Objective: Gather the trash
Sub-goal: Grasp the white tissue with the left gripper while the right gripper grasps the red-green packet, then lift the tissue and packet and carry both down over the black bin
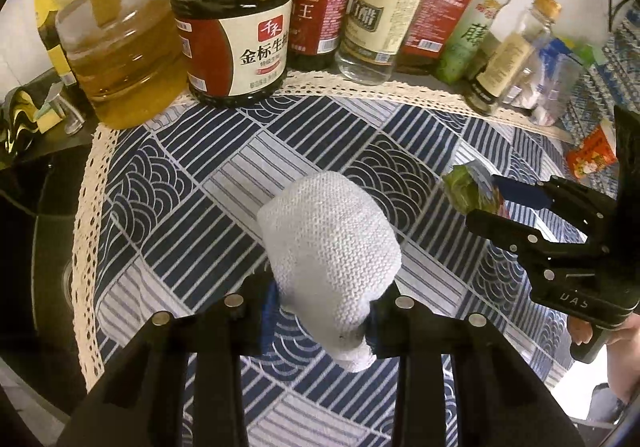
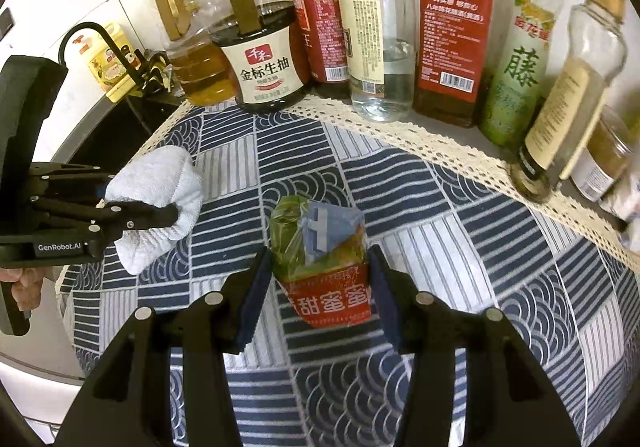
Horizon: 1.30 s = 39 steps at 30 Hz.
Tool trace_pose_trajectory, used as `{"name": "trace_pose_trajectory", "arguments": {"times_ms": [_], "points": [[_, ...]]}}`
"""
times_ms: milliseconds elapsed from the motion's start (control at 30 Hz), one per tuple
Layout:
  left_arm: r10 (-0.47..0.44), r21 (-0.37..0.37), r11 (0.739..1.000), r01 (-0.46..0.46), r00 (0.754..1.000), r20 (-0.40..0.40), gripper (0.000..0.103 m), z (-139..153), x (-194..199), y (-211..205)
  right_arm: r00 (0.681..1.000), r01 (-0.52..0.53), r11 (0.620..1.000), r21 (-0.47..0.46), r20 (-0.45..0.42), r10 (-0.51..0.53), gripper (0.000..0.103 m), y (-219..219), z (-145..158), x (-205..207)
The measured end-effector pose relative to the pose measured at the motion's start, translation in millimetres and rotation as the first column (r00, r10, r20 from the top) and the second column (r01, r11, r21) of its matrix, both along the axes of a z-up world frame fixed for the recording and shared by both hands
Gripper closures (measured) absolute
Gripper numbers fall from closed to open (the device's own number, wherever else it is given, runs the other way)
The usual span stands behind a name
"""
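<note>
A rolled white knitted cloth [image 1: 332, 231] sits between the pads of my left gripper [image 1: 322, 297], which is shut on it just above the blue patterned tablecloth [image 1: 280, 151]. The right wrist view shows the same cloth [image 2: 160, 183] in the left gripper [image 2: 142, 201] at the left. My right gripper [image 2: 320, 261] is shut on a crumpled red and green snack packet [image 2: 332, 299], its blue pads pressing both sides. From the left wrist view, the packet [image 1: 468, 183] sticks out of the right gripper [image 1: 486, 199] at the right.
Along the back edge stand several bottles: an oil jug [image 1: 116, 59], a soy sauce jar [image 1: 236, 43], a green-label bottle [image 2: 516, 83]. A small red carton [image 1: 592, 155] lies at the right. A black faucet [image 2: 80, 43] and sink lie past the cloth's left lace edge.
</note>
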State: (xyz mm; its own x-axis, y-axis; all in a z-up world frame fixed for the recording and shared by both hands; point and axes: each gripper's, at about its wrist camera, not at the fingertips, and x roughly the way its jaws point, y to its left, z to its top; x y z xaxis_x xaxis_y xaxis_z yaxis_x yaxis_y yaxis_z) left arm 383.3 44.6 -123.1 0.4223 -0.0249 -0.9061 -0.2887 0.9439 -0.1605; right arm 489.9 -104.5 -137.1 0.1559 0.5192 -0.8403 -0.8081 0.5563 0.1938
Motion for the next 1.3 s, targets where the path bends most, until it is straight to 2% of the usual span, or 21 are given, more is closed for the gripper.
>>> {"name": "trace_pose_trajectory", "arguments": {"times_ms": [567, 1300], "points": [[-0.081, -0.024, 0.996, 0.084, 0.992, 0.092, 0.071, 30.2, -85.8, -18.0, 0.994, 0.096, 0.995, -0.001, 0.054, -0.096, 0.054, -34.8, 45.2, -102.0], [-0.233, -0.037, 0.970, 0.241, 0.962, 0.138, 0.070, 32.6, -217.5, -14.6, 0.960, 0.269, 0.963, 0.007, 0.073, -0.269, 0.054, -41.1, 67.4, -265.9]]}}
